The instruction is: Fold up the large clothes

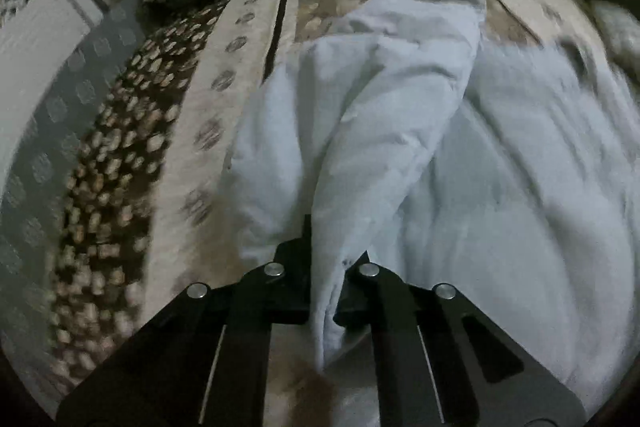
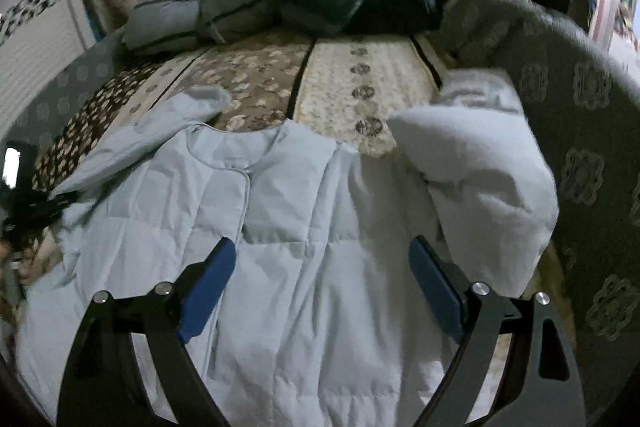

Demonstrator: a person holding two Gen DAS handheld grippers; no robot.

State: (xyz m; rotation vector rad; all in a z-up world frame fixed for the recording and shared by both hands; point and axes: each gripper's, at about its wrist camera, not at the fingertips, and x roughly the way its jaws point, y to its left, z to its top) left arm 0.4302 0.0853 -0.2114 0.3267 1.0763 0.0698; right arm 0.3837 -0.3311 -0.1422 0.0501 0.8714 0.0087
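Presently, we list:
Jacket: pale blue quilted jacket [image 2: 304, 227], spread on patterned bed [image 2: 344, 87].
Left gripper [image 1: 322, 291]: jaws clamped on jacket fold.
Right gripper [image 2: 320, 283]: jaws wide, over jacket.

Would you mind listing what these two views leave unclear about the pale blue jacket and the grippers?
- Left wrist view: the left gripper is shut on a fold of the pale blue quilted jacket; its fingertips are buried in fabric.
- Left wrist view: the jacket's right side is motion-blurred.
- Right wrist view: the jacket's hem is cut off behind the open right gripper.
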